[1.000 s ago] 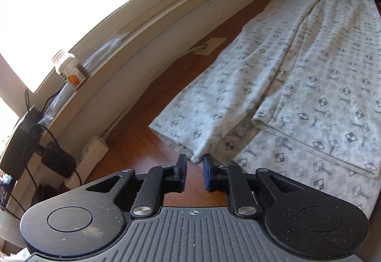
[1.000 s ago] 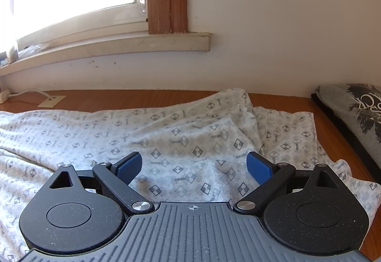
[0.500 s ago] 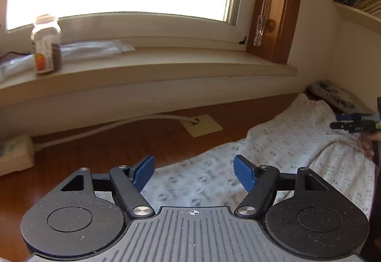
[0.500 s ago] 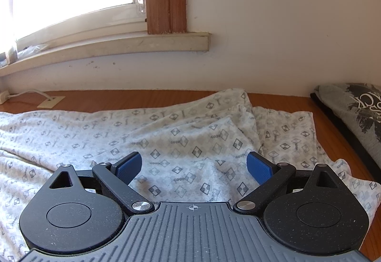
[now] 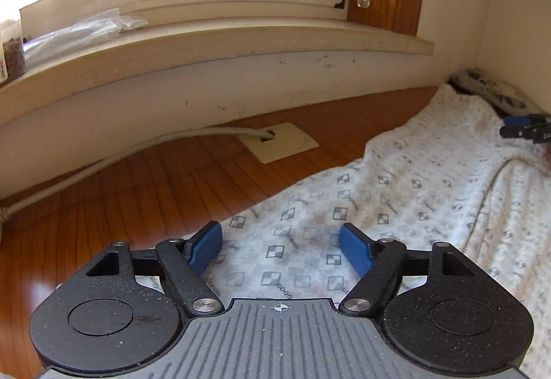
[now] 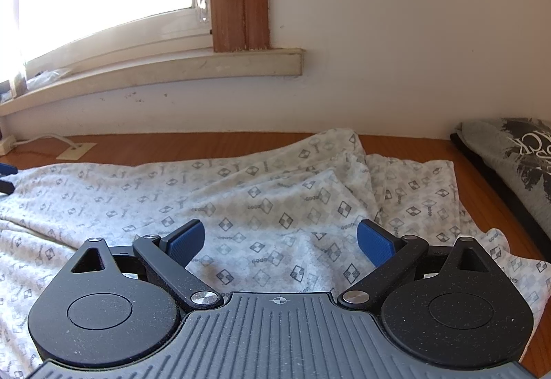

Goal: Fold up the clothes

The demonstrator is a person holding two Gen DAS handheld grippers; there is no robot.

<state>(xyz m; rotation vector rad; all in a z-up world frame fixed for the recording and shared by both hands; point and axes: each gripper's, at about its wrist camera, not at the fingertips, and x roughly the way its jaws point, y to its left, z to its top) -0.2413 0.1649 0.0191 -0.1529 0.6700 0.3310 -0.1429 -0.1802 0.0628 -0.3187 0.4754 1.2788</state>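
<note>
Garment (image 6: 261, 203) lies lengthwise along windowsill wall (image 6: 344, 93)

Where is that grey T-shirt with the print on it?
In the right wrist view the T-shirt lies folded at the far right of the wooden table, against the wall, just beyond the patterned garment.

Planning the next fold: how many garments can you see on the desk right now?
2. The white patterned garment lies spread across the wooden desk under both grippers; a grey printed garment lies folded at the desk's right end. More may lie out of view.
</note>
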